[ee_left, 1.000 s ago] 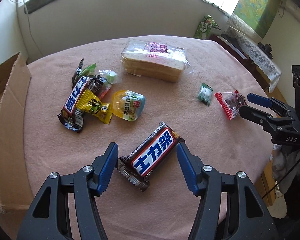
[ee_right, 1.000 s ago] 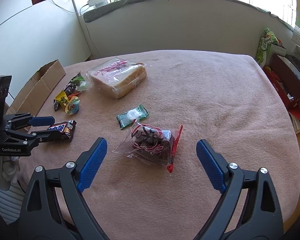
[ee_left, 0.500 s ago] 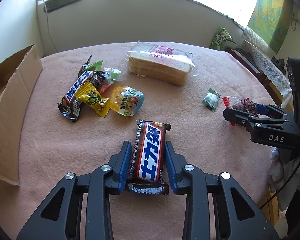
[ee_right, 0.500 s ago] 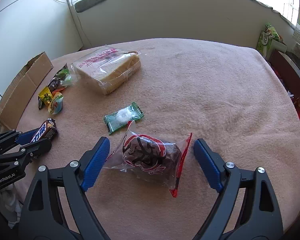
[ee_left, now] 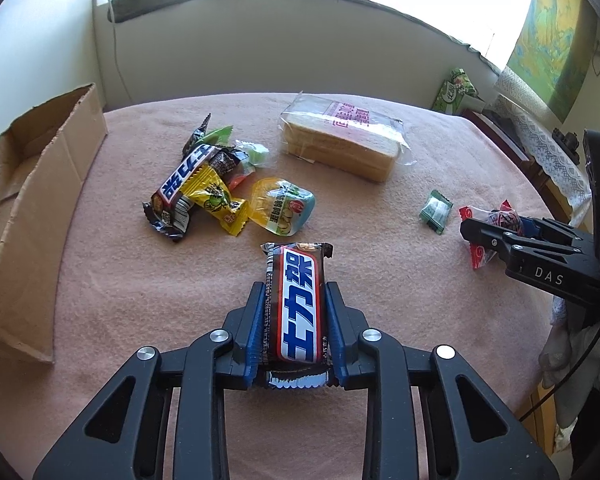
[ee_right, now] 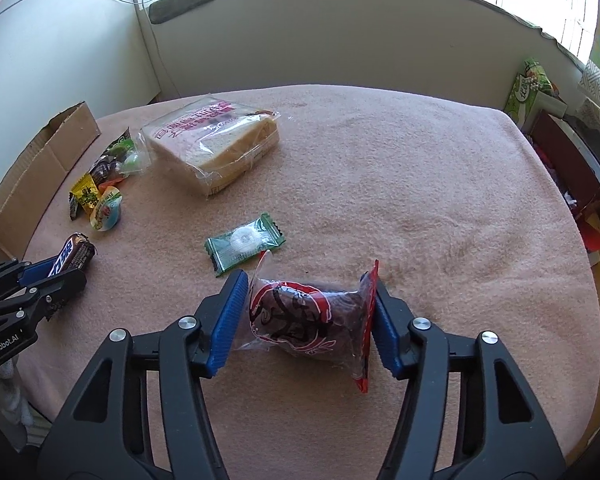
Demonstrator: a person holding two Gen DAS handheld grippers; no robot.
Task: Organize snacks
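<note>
Between my left tongs a chocolate bar is clamped, low over the pink worktop. My right tongs are closing around a red-edged snack bag; the pads touch only its film. Farther out lie a green candy, a bread pack and a small heap of sweets. The cardboard box waits at the left edge, so I judge most sorting is not yet done.
</note>
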